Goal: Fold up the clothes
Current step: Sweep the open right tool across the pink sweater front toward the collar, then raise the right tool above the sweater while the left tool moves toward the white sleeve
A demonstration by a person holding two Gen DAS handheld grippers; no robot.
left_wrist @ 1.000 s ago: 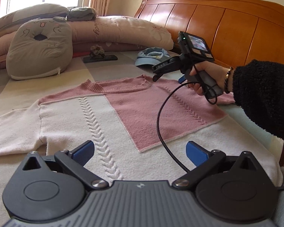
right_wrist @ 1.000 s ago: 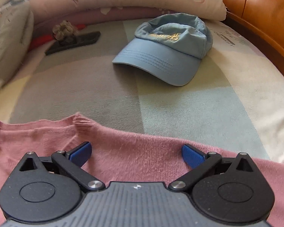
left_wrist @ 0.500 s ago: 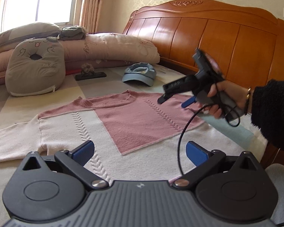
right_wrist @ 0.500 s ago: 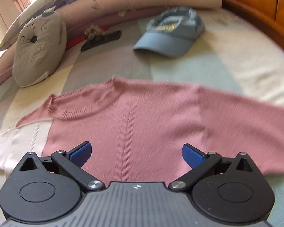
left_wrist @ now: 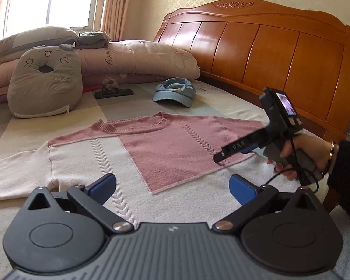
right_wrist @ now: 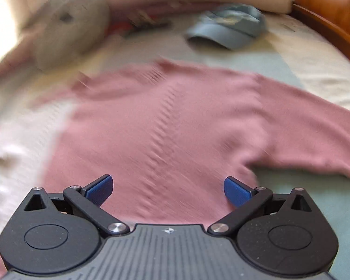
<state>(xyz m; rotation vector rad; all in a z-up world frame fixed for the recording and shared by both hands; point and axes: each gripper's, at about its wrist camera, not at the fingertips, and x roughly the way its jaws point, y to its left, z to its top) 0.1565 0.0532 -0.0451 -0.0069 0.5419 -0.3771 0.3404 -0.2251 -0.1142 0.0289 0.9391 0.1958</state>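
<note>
The left wrist view looks from the sweater's (left_wrist: pixel 165 149) hem side across the bed (left_wrist: pixel 224 100) toward the headboard (left_wrist: pixel 268 53). The right wrist view hangs nearer, tilted down, blurred. Both share the sweater, blue cap (right_wrist: pixel 226 30) and grey cushion (left_wrist: pixel 46 81).

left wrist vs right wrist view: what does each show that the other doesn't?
Left wrist only: the wooden headboard, the window, the right gripper held in a hand, and the open left gripper. Right wrist only: the sweater's pink sleeve end to end, though blurred, and its own open jaws. Both: the pink-and-cream sweater lying flat, the blue cap and the grey cat cushion.
</note>
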